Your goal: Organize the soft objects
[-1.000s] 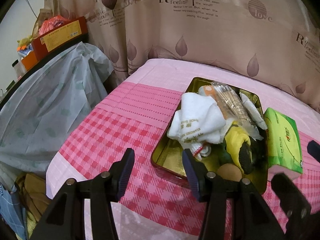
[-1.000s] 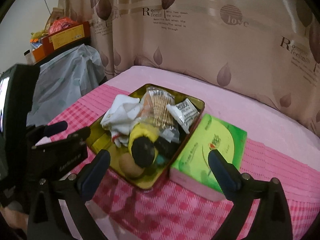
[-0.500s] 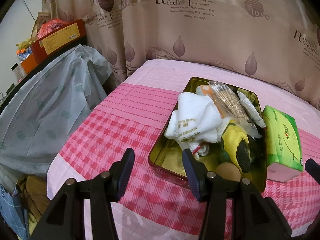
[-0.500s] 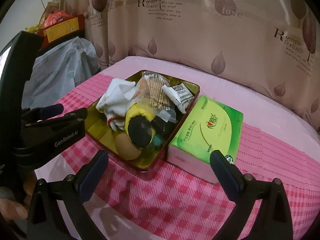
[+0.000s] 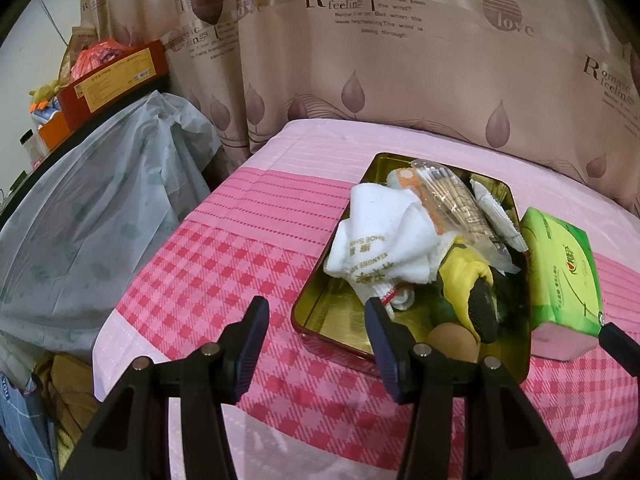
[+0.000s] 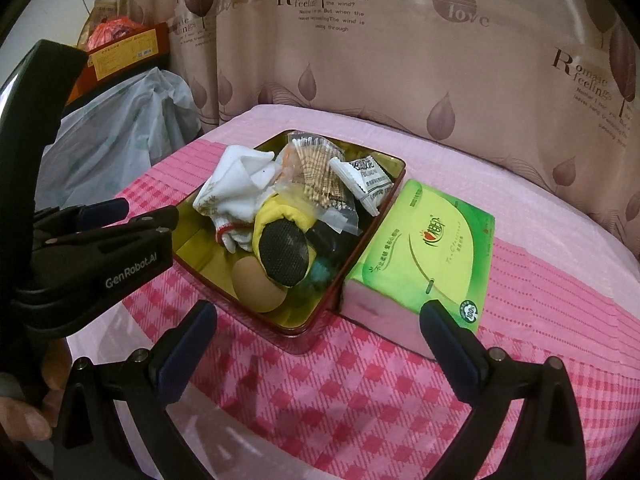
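The cloth is pink with red-pink checks and stripes. The tin is gold inside with a dark red rim. It holds white socks, a yellow and black glove and a tan egg. The tissue pack is green. The curtain is beige with brown leaves.

"GenRobot.AI" on left tongs; "love" on curtain

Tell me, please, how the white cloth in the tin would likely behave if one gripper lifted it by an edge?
The white cloth lies crumpled in folds, so it would probably hang limp and unfold. It looks light. It drapes over the yellow glove in the tin, so it may drag neighbours.
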A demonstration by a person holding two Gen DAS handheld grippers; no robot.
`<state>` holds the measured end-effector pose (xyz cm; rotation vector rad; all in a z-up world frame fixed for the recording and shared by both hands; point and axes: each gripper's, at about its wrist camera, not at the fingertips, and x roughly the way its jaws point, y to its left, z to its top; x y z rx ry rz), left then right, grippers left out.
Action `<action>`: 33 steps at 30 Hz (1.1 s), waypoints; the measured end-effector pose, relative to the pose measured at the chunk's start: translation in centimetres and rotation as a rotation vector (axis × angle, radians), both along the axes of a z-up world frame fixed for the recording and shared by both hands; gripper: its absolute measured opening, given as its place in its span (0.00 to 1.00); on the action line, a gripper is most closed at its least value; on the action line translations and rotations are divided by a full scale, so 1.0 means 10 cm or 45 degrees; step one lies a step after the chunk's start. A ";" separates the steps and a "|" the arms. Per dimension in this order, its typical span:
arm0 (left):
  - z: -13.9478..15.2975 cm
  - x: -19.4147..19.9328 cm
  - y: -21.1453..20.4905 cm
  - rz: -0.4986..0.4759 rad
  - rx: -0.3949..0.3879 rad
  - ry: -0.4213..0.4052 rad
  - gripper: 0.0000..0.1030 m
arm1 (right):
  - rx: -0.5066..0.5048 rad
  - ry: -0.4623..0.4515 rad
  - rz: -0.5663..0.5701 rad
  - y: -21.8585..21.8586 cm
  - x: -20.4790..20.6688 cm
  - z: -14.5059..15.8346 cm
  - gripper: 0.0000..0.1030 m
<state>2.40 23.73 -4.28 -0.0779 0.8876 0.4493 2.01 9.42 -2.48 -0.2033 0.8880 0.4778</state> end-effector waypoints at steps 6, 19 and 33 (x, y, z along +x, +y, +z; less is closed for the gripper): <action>-0.01 0.01 -0.01 -0.007 -0.001 0.000 0.49 | 0.002 0.011 -0.005 0.00 0.01 -0.01 0.97; -0.01 0.01 -0.02 -0.006 -0.004 0.003 0.49 | -0.002 0.024 -0.007 0.02 0.03 -0.03 0.97; -0.02 0.02 -0.04 -0.008 -0.002 0.004 0.49 | -0.002 0.025 -0.007 0.02 0.02 -0.03 0.97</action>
